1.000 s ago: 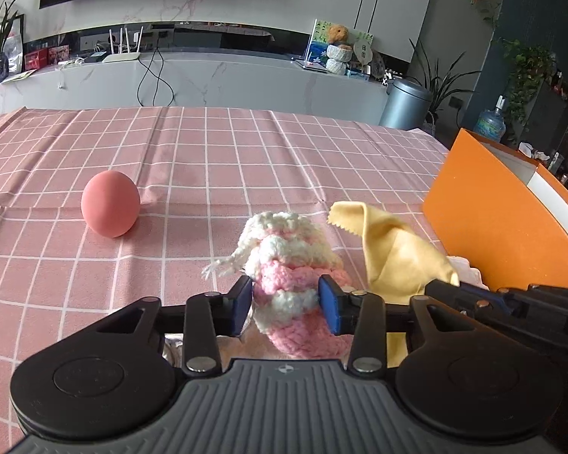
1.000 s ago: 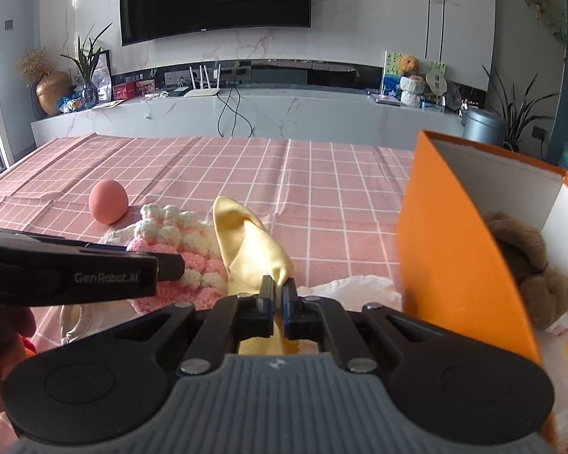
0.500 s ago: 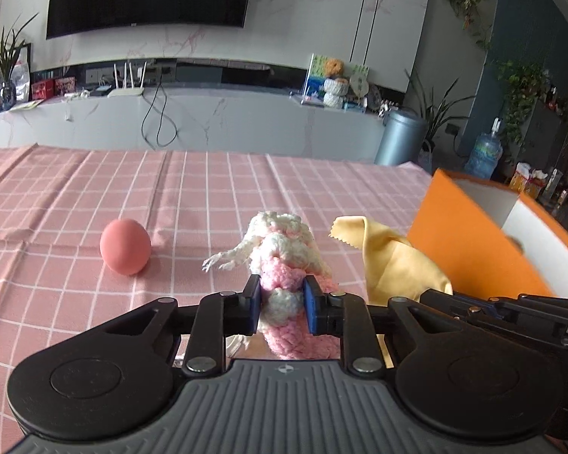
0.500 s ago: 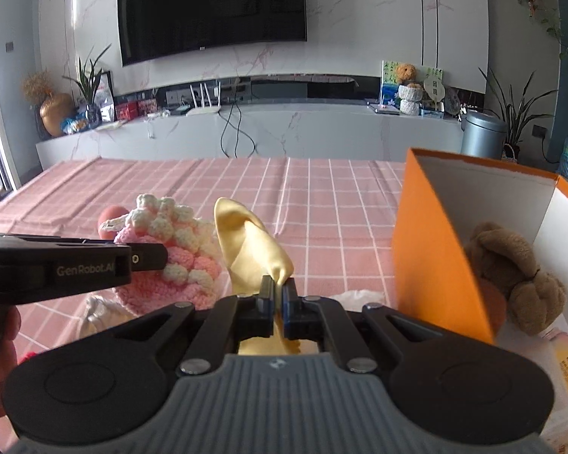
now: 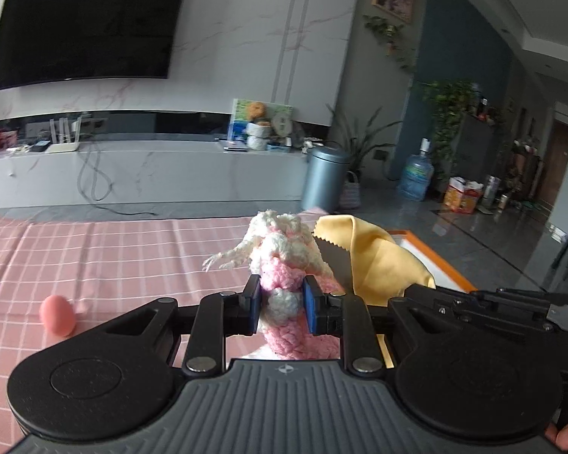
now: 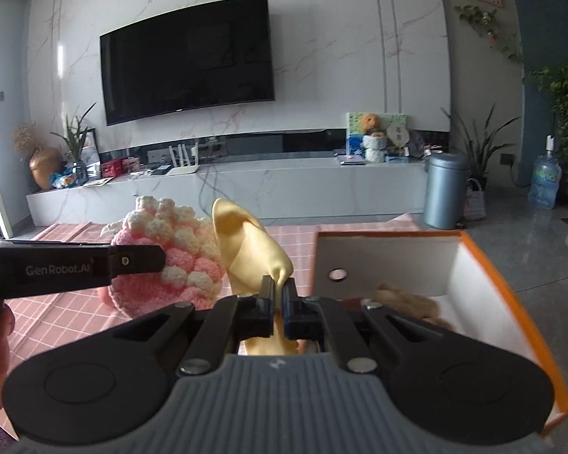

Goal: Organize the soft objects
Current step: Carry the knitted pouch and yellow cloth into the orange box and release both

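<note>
Orange box rim (image 6: 511,287) beside yellow cloth (image 6: 246,249)

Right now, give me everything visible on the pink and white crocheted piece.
The pink and white crocheted yarn piece is chunky, knitted in bobbly pink and cream bands, with a frayed cream tassel sticking out to its left. It is lifted off the pink checked tablecloth, bunched upright, pinched at its middle between the blue pads of the left hand-held gripper. The yellow cloth sits close on its right; contact is unclear.

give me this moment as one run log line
left claw: shut on knitted piece | right claw: shut on yellow cloth | both lifted off table | orange box: open | pink ball: on tablecloth
</note>
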